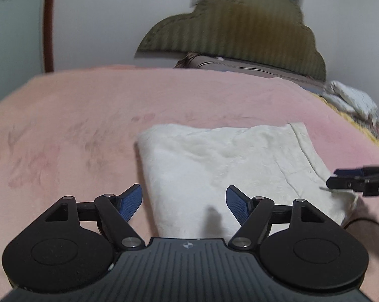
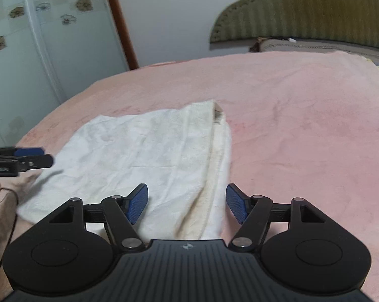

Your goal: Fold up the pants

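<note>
Left gripper (image 1: 184,202): blue pads apart, nothing between them, hovering over the near left edge of the folded white pants (image 1: 227,166). Pants lie flat on the pink blanket (image 1: 63,125) covering the bed, folded into a rough rectangle, thicker folded edge along their right side. Right gripper (image 2: 187,202): pads likewise apart, empty, above the near right part of the pants, straddling that thick edge. Each gripper shows at the margin of the other's view. Olive headboard (image 1: 240,30) stands behind the bed against the white wall; crumpled white cloth (image 1: 350,99) far right
</note>
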Tool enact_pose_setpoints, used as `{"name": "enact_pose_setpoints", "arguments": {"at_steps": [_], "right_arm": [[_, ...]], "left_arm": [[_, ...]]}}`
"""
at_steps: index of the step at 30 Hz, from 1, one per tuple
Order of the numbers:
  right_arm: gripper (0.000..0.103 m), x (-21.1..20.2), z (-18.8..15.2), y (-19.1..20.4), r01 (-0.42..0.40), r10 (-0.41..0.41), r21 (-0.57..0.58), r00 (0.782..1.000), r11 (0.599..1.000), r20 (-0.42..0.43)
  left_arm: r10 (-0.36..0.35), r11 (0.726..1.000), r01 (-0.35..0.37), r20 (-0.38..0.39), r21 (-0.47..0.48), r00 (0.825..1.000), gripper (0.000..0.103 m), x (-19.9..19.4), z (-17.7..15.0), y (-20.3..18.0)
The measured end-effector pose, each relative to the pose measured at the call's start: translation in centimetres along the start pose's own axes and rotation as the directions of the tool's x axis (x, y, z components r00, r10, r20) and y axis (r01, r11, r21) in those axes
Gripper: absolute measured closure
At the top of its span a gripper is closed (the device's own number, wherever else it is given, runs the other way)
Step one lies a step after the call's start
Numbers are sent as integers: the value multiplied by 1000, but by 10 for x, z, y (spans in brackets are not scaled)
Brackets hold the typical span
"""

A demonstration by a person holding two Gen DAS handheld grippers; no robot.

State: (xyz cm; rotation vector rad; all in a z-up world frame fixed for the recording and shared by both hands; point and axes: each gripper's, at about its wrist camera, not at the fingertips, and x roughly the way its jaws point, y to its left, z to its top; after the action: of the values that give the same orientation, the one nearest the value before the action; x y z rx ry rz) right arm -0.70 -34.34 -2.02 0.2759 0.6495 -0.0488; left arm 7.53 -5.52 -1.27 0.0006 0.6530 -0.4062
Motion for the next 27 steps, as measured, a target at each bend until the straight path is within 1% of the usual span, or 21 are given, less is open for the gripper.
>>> {"name": "enact_pose_setpoints", "arguments": {"at_steps": [2,3,8,10,12,13,14,16,18,20,21,23,24,27], "right_arm": [[35,-3,-1,-2,38,-38,11,999,999,16],[35,-5,-1,-1,52,-52,7,998,999,28],[35,-13,-1,16,138,-134,-34,986,990,101],[35,-15,-1,31,130,-121,-59,982,990,144],[35,-14,-2,50,89,-67,-121,982,989,177],[35,-12,-4,61,65,-34,-171,983,983,180],[35,-8,-5,69,51,-14,-211,985,976,173],[35,7,-10,81,52,-21,-255,992,965,124],[35,25,-16,78,61,-48,-231,997,971,61],[34,25,-23,75,69,-52,-189,994,980,92],[29,24,-26,76,73,-56,-173,993,982,105],[29,24,-31,79,103,-82,-164,988,981,132],[29,24,-35,78,106,-81,-168,986,980,148],[28,24,-35,75,88,-66,-156,987,984,144]], "left_arm": [[-10,998,10,4,-61,1000,27,-4,-1,7],[-13,998,14,11,-64,1000,27,-6,-1,7],[-14,1000,14,52,9,999,25,-8,-6,-19],[-30,999,27,47,44,998,25,-4,-10,-34],[-45,996,41,46,83,998,25,-2,-17,-49],[-50,993,45,47,108,998,25,-1,-20,-55],[-50,990,43,49,132,998,25,-1,-23,-62],[-40,982,29,55,187,998,24,2,-29,-73],[-20,974,4,68,226,998,24,5,-36,-81],[-5,971,-15,81,238,997,24,6,-41,-85],[-2,972,-18,88,235,996,23,7,-44,-86],[4,977,-23,90,213,996,22,10,-47,-84],[4,978,-22,88,205,996,21,12,-49,-82],[1,983,-19,97,182,995,19,12,-48,-78]]}}
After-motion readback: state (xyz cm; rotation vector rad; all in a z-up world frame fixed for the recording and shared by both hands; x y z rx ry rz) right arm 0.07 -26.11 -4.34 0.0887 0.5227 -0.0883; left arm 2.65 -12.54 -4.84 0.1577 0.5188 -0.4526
